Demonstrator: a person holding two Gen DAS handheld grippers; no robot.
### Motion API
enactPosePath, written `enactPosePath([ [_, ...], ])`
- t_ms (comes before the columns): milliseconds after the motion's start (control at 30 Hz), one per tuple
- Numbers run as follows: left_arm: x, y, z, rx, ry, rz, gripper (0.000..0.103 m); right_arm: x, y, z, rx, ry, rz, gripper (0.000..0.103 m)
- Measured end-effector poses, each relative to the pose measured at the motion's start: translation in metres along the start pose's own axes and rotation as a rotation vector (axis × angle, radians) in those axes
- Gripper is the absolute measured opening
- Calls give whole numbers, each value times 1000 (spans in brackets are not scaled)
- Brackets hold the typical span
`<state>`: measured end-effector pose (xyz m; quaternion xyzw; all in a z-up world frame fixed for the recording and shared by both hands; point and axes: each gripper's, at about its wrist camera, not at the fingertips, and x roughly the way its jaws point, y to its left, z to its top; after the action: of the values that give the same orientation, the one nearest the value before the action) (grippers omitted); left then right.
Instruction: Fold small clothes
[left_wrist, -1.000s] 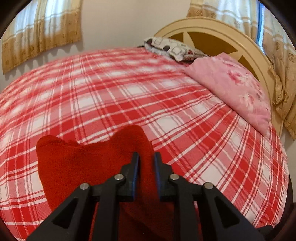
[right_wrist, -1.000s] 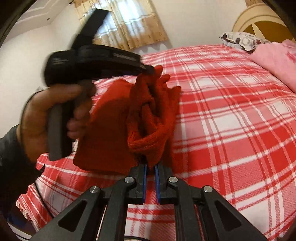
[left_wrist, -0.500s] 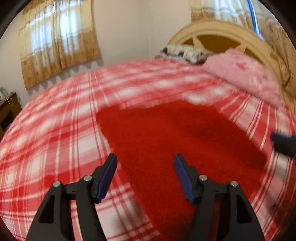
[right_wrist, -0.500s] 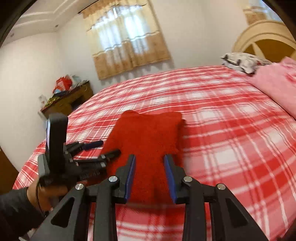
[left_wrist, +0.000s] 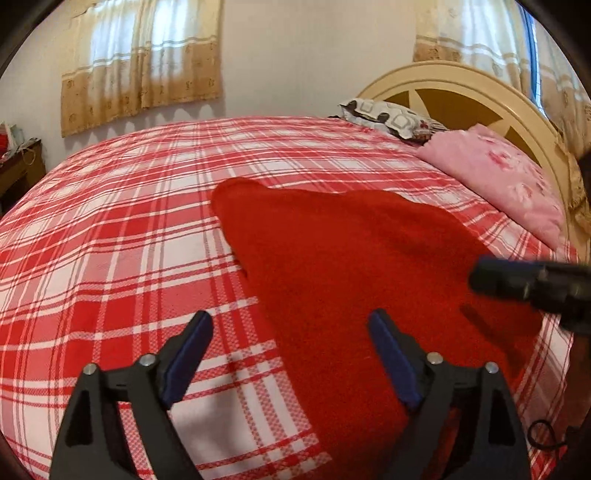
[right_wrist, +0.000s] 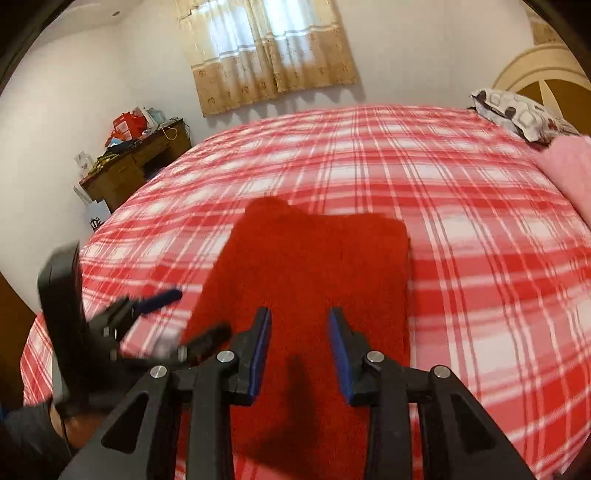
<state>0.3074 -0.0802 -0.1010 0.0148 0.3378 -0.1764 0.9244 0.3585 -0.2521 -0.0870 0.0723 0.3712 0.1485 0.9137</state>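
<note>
A red knitted garment (left_wrist: 354, 266) lies spread flat on the red-and-white plaid bed; it also shows in the right wrist view (right_wrist: 314, 266). My left gripper (left_wrist: 290, 326) is wide open and empty, hovering over the garment's near left edge. My right gripper (right_wrist: 300, 325) is open and empty, just above the garment's near end. The right gripper's tip shows blurred at the right of the left wrist view (left_wrist: 532, 284). The left gripper, held in a hand, shows blurred at the left of the right wrist view (right_wrist: 122, 325).
The plaid bedspread (left_wrist: 110, 236) covers the bed. A pink pillow (left_wrist: 506, 181) and a patterned pillow (left_wrist: 388, 118) lie by the cream headboard (left_wrist: 465, 85). A cluttered wooden desk (right_wrist: 136, 155) stands by the wall left of the bed.
Both grippers let go of the bunched red garment, which now lies flat on the bed. Both opened and drew back; the left one opened wider in the last half second.
</note>
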Motion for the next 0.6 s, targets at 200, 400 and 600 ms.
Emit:
enactPosePath([
  [200,3,5,-3,-33,13,0,100,49,-40,7,137,143,0,33],
  [400,8,11,-5,-61,42,-27,103,20,-11,5,75,69,-20,33],
  [600,9,18,-8,-106,57,-56,103,33,13,-21,-29,130,-78,34],
])
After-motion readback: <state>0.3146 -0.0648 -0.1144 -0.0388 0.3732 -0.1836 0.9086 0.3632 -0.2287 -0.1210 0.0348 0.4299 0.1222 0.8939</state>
